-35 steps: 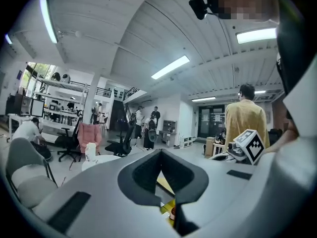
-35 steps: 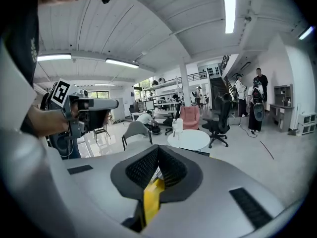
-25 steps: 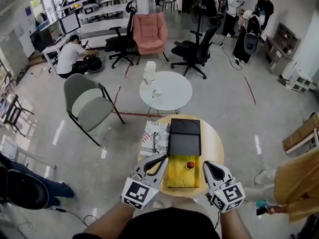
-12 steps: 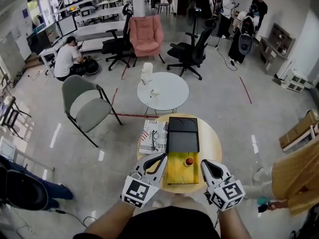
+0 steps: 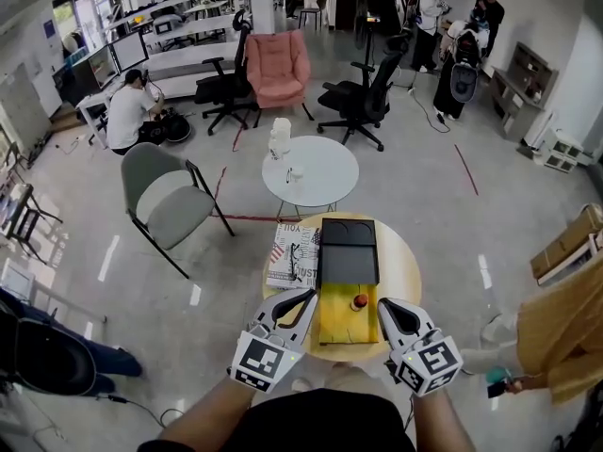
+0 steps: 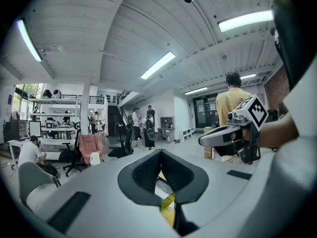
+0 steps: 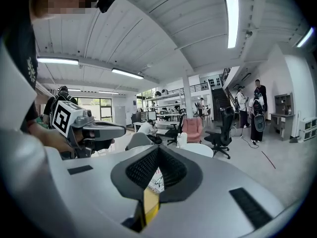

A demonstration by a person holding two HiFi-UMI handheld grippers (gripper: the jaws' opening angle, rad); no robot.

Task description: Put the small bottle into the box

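A small bottle with a red cap [image 5: 359, 301] stands on the yellow panel [image 5: 341, 323] of a box whose black part [image 5: 349, 252] lies beyond it, on a round wooden table [image 5: 403, 273]. My left gripper [image 5: 308, 298] hovers at the yellow panel's left edge, shut and empty. My right gripper [image 5: 383, 304] hangs just right of the bottle, apart from it, also shut with nothing held. In the left gripper view the jaws [image 6: 159, 153] meet over a strip of yellow. In the right gripper view the closed jaws [image 7: 157, 150] show yellow below them.
A magazine [image 5: 292, 255] lies on the table left of the box. Beyond stands a white round table [image 5: 320, 172] with a white jug [image 5: 279, 139]. A grey chair [image 5: 160, 196] stands at the left, and office chairs and people are farther off.
Both grippers have drifted slightly forward toward the box, the right one a little closer to the bottle. Both jaws stay shut.
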